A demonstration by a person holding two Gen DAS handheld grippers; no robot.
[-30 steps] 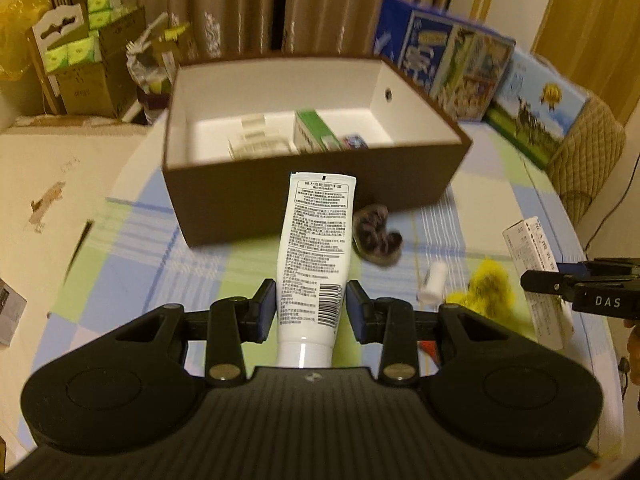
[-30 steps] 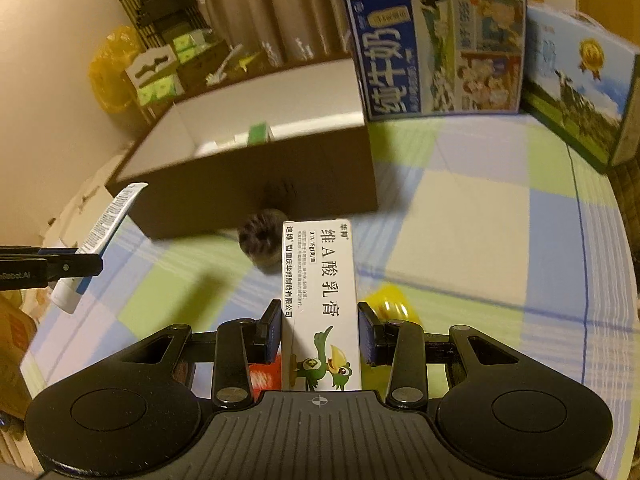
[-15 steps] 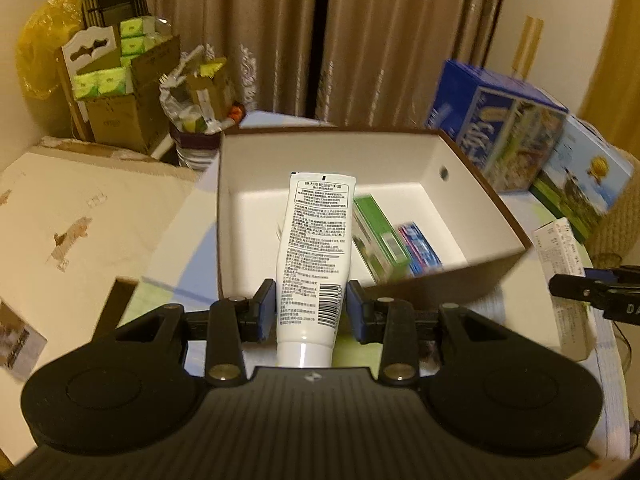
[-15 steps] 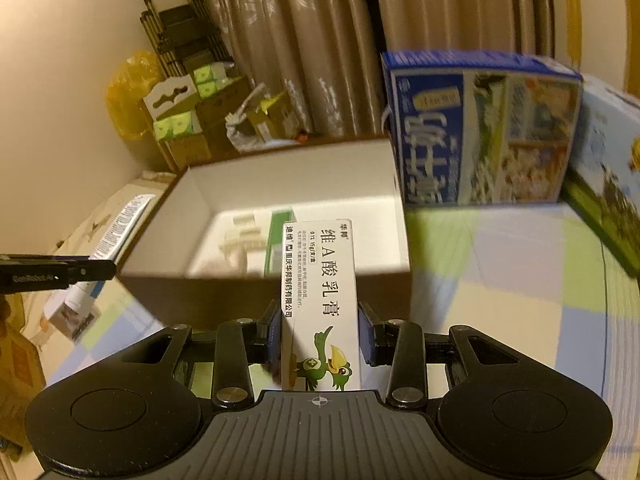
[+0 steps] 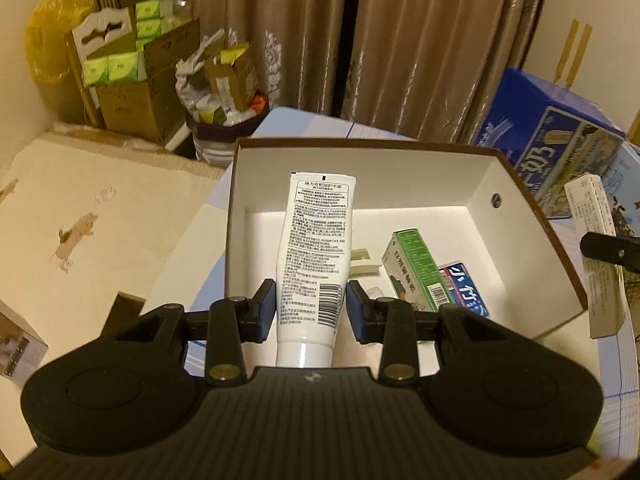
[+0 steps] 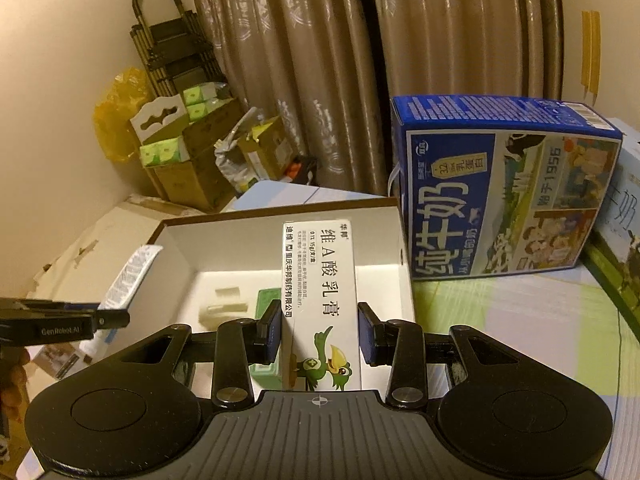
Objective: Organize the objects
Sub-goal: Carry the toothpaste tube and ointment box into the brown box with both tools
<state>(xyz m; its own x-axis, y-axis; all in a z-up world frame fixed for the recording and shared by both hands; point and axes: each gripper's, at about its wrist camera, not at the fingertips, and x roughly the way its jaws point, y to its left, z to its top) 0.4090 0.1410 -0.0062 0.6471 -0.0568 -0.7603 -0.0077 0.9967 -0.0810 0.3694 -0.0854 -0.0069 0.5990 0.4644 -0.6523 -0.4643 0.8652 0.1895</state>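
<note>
Behind everything hang brown curtains (image 6: pixel 320 80) with a pale pattern, wall to wall. Off to the left a folded black trolley (image 6: pixel 172 48) leans in the corner above a yellow bag (image 5: pixel 48 40), open cardboard cartons of green tissue packs (image 5: pixel 120 68) and a bin stuffed with rubbish (image 5: pixel 224 100). Pale cardboard sheets (image 5: pixel 80 216) lie spread at the left.

On the counter (image 6: pixel 520 320), under a checked cloth of green, blue and cream, a big blue milk carton (image 6: pixel 500 192) stands just beside the right wall of the brown box (image 5: pixel 532 216), with a second printed carton (image 6: pixel 624 240) further right. The brown box is open-topped and white inside. On its floor lie a green box (image 5: pixel 416 268), a blue packet (image 5: pixel 464 296) touching it on the right, and a small cream plastic piece (image 5: pixel 362 260).

Over the box's left half, the left tongs (image 5: pixel 312 312) grip a white tube (image 5: pixel 316 248) near its cap end, the printed crimped end pointing toward the far wall. Its blue pads press both sides. Nothing lies between the tube and the box floor below.

Over the right half, the right tongs (image 6: pixel 318 332) are closed on a white ointment carton (image 6: pixel 320 292) with a green bird printed on it, its far end reaching toward the back wall. Both held things hang above the open box, well apart from each other.
</note>
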